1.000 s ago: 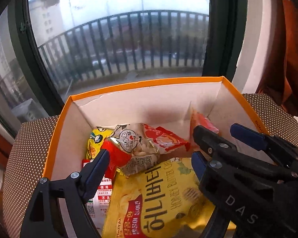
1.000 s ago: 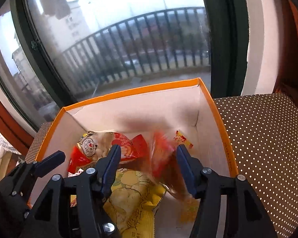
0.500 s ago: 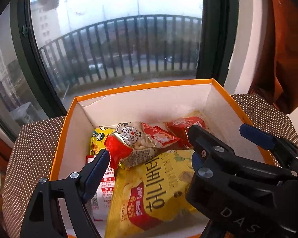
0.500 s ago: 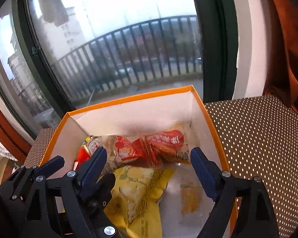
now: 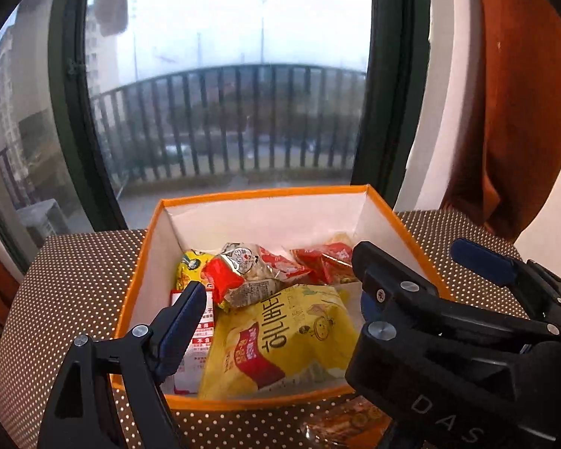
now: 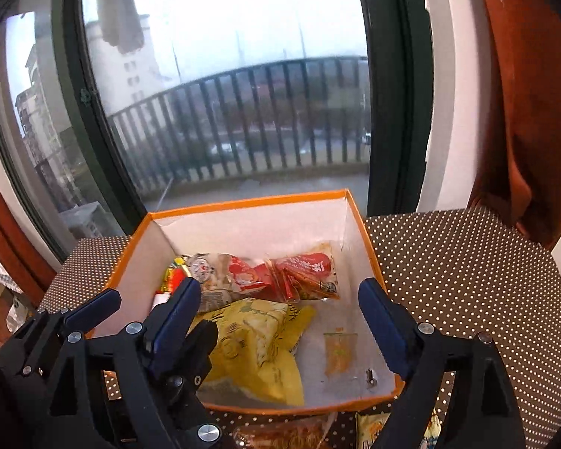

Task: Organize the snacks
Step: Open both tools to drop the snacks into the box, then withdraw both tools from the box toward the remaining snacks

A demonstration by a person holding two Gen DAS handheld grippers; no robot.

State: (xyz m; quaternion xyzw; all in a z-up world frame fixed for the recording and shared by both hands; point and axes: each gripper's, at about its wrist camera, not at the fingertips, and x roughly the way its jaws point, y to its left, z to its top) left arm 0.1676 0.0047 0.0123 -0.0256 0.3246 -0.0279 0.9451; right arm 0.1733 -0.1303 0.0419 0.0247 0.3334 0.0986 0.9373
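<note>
We see the snack packets piled in the orange box (image 6: pixel 362 224) on the dotted table (image 6: pixel 467 273), the yellow chip bag (image 5: pixel 284 336) nearest. Our right gripper (image 6: pixel 280 310) and left gripper (image 5: pixel 276 310) hover over it, both spread wide, holding nothing.

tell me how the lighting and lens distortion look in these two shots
Left wrist view: the sky through the window is blown out white, the window frame bows outward from the fisheye, and the orange box and yellow chip bag are evenly lit and sharp. Right wrist view: same overexposed sky, curved railing, corners vignetted black, box contents clear.
</note>
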